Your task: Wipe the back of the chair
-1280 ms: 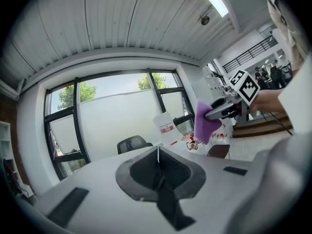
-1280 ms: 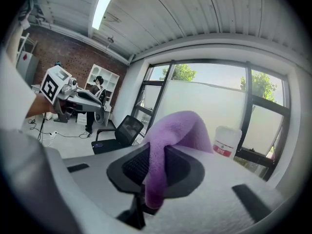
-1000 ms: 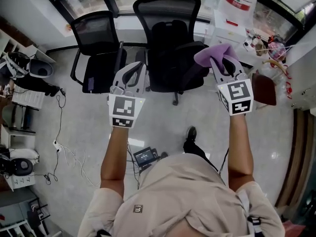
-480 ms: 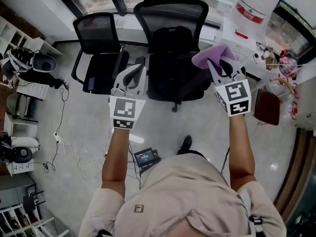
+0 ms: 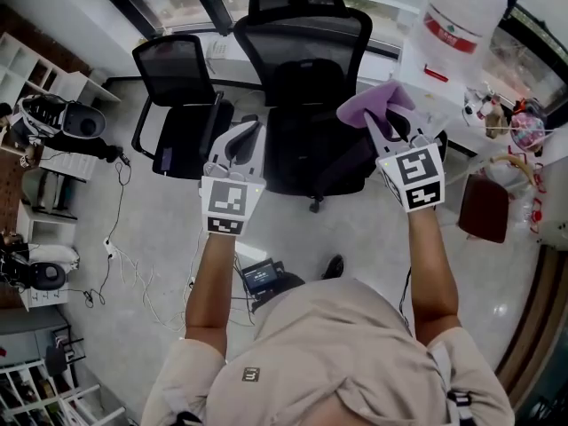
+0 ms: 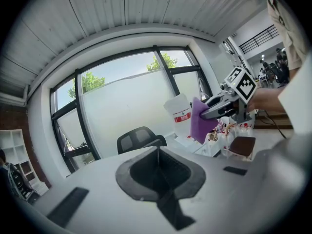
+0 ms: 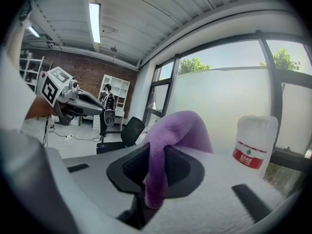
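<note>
A large black office chair [image 5: 303,69] with a headrest stands ahead of me, its mesh back facing me. My right gripper [image 5: 388,121] is shut on a purple cloth [image 5: 371,105], held just right of the chair's seat and armrest and apart from the back. In the right gripper view the purple cloth [image 7: 178,130] drapes over the right gripper [image 7: 156,165]. My left gripper [image 5: 240,142] hovers at the chair's left side, shut with nothing in it. The left gripper view shows the left gripper [image 6: 157,152] with its jaws together, and the purple cloth [image 6: 200,121] off to the right.
A smaller black chair [image 5: 182,87] stands left of the big one. A water jug [image 5: 454,11] on a dispenser stands at the right, next to a cluttered table [image 5: 497,105]. Cables [image 5: 115,264] and a small device [image 5: 262,278] lie on the floor. Shelves [image 5: 40,87] line the left wall.
The person has stepped closer to the chairs. Both grippers keep about the same pose, and the right one still holds the cloth.
</note>
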Tool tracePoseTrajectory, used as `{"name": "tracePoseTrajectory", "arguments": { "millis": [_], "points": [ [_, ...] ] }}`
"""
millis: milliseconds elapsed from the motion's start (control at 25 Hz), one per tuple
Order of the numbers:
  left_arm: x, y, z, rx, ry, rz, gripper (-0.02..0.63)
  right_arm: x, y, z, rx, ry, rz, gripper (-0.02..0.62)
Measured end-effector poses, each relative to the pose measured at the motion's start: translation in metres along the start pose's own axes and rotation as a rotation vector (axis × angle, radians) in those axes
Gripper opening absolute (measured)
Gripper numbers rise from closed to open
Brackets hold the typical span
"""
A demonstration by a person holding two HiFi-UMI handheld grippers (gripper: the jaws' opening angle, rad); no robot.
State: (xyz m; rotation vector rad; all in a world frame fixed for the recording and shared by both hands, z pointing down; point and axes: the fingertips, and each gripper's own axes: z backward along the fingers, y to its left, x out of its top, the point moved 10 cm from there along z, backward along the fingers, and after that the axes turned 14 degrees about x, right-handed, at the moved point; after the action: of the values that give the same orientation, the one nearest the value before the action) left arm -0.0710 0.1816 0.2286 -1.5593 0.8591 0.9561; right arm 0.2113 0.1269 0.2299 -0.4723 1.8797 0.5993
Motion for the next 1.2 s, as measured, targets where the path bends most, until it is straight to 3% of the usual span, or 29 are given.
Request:
{"name": "tracePoseTrajectory", "arguments": {
  "millis": [320,640,1200],
  "points": [
    [0.006,-0.001,-0.033,-0.007,-0.004,-0.009,0.011,-0.005,-0.022,-0.011,0.006,-0.002,-0.014,0.052],
    [-0.005,0.028,-0.096,-0.044,-0.05,0.02,0.012,0.001,-0.046,-0.043,-0.052,0.015,-0.015,0.052],
    [-0.044,0.113,-0.237,-0.09,-0.032,0.054,0.011,0.025,-0.115,-0.18,-0.063,0.063,-0.03,0.052]
  ]
}}
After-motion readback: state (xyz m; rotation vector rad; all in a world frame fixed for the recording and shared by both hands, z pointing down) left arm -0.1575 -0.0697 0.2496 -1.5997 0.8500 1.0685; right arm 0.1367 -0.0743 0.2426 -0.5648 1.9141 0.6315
